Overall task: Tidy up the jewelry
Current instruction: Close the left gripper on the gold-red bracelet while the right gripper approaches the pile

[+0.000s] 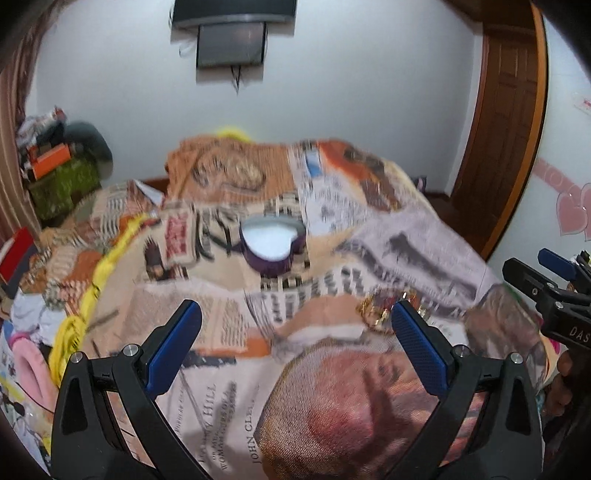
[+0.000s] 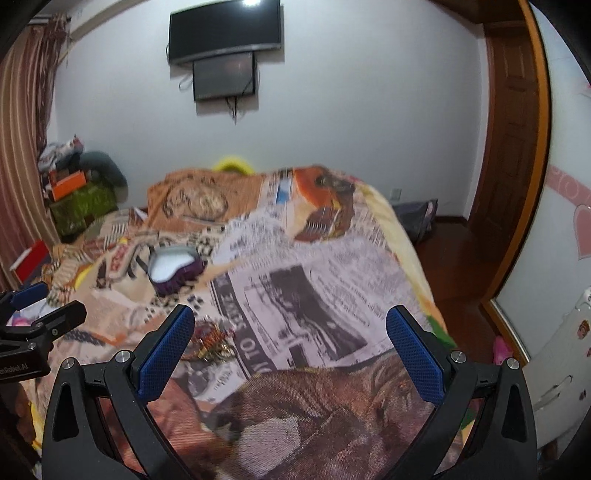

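Note:
A purple heart-shaped jewelry box (image 1: 272, 246) with a white lining sits open on the printed bedspread; it also shows in the right wrist view (image 2: 175, 270). A small pile of gold jewelry (image 1: 376, 312) lies on the bedspread nearer to me, just beside my left gripper's right fingertip; it shows in the right wrist view (image 2: 212, 341) next to my right gripper's left finger. My left gripper (image 1: 295, 325) is open and empty above the bed. My right gripper (image 2: 290, 328) is open and empty; it shows at the right edge of the left wrist view (image 1: 546, 280).
The bed (image 2: 332, 258) is covered by a newspaper-print blanket. A television (image 2: 225, 29) hangs on the far wall. Boxes and clutter (image 2: 77, 199) stand at the far left. A wooden door (image 2: 513, 147) is at the right.

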`<state>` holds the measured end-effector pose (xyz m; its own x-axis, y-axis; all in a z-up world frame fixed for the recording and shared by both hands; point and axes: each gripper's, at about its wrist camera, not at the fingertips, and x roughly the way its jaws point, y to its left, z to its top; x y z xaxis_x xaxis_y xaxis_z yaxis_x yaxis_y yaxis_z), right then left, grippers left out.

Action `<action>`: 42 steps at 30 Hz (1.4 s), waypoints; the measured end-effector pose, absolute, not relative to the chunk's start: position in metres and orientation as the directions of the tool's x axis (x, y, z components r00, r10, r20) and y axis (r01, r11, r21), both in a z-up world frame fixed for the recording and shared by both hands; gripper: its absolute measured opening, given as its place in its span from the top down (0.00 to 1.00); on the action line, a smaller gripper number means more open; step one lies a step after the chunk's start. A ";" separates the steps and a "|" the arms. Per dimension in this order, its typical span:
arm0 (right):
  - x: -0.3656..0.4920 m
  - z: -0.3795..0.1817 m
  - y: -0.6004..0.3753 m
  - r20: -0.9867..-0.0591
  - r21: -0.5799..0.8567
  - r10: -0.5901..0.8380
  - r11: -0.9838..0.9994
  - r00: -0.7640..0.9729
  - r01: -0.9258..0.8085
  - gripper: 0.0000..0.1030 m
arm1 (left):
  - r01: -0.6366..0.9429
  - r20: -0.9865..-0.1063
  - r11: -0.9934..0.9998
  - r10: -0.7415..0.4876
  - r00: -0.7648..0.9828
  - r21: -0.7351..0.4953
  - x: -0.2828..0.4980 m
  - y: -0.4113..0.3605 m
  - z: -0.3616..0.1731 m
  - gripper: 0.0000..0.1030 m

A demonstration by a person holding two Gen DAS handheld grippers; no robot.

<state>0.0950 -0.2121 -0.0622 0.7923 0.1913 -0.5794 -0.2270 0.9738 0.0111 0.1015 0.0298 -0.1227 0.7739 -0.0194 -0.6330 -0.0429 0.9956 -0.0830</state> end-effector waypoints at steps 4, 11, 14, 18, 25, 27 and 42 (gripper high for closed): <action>0.102 -0.075 -0.206 -0.632 0.011 0.222 0.961 0.742 -0.278 0.08 | -0.058 -0.684 0.994 -0.024 0.729 -0.097 0.116 0.034 -0.143 0.00; 0.118 -0.085 -0.188 -0.680 0.032 0.295 0.927 0.672 -0.374 0.28 | -0.033 -0.712 0.995 -0.041 0.701 -0.090 0.132 0.027 -0.158 0.00; 0.128 -0.091 -0.180 -0.703 0.061 0.332 0.909 0.629 -0.411 0.41 | -0.019 -0.717 0.997 -0.045 0.695 -0.081 0.139 0.024 -0.162 0.00; 0.139 -0.101 -0.171 -0.744 0.084 0.359 0.887 0.563 -0.454 0.56 | -0.008 -0.716 0.995 -0.063 0.695 -0.096 0.145 0.026 -0.166 0.00; 0.149 -0.113 -0.164 -0.786 0.117 0.377 0.869 0.490 -0.481 0.71 | 0.007 -0.728 0.990 -0.111 0.677 -0.144 0.157 0.031 -0.173 0.18; 0.149 -0.116 -0.163 -0.793 0.116 0.375 0.867 0.481 -0.484 0.77 | 0.017 -0.730 0.986 -0.133 0.670 -0.165 0.160 0.032 -0.175 0.20; 0.151 -0.115 -0.165 -0.807 0.097 0.362 0.860 0.467 -0.500 0.84 | 0.152 -0.736 0.972 -0.234 0.636 -0.178 0.174 0.004 -0.170 0.50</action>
<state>0.1509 -0.1652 -0.1147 0.4666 0.3625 -0.8068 -0.5002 0.8604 0.0973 0.1739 0.0041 -0.1700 0.6356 -0.2337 -0.7358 0.1519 0.9723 -0.1776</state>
